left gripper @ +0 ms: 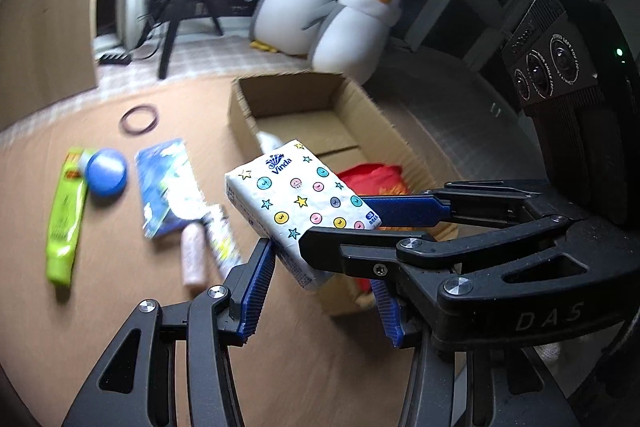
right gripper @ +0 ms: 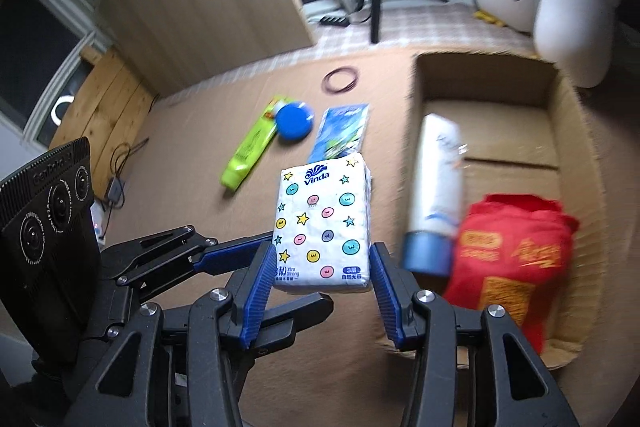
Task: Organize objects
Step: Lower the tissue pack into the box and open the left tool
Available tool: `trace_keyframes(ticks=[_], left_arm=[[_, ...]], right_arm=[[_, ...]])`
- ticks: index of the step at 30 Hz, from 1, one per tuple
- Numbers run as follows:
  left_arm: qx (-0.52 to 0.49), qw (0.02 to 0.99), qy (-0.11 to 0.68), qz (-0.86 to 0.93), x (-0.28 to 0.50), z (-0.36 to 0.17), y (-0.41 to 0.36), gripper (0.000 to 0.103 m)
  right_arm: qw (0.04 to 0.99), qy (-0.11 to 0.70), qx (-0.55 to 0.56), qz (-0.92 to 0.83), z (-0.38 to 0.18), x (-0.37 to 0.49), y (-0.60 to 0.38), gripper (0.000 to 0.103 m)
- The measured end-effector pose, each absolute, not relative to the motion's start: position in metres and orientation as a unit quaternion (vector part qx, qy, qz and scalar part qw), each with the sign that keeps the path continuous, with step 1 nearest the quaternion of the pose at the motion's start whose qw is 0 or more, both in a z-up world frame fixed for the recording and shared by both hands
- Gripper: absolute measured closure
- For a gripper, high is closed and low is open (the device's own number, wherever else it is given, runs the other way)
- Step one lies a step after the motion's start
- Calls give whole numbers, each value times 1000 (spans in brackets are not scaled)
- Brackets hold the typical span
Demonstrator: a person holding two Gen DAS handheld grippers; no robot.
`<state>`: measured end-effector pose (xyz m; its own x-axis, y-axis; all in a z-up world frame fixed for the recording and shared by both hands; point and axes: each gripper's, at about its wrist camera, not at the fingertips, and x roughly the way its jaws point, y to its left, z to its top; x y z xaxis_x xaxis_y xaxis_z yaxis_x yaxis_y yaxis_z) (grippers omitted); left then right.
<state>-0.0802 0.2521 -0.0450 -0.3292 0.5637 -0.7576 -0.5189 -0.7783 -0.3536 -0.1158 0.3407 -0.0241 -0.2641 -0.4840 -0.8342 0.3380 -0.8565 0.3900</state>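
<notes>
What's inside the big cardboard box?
Inside the cardboard box lie a white tube with a blue cap and a red packet. Whatever is beneath them is covered.

Each camera sits just behind its own fingers [left gripper: 256, 291], looking steeply down along them, close above the surface [left gripper: 120, 307]. Both views share the pack [left gripper: 296, 203] between the fingers, the box [right gripper: 560, 107] beyond, and the other gripper's fingers [right gripper: 232, 251] alongside.
</notes>
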Motion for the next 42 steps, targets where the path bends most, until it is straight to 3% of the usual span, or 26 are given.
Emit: trace_keyframes(ticks=[13,26,31,42], left_arm=[[-464,345,0,816,-117,-45,326,53],[-464,336,7,819,-141,-56,348,53],[-463,324,14,825,-144,-58,348,40],[-467,317,15,825,-136,-57,321,40]], right_arm=[[211,-95,525,-819,-19,-151,401,59],[195,-90,526,-823,-27,-173,422,59],[173,-78,519,-833,-27,-178,424,58],[164,-92,525,-830,-28,-176,423,52]])
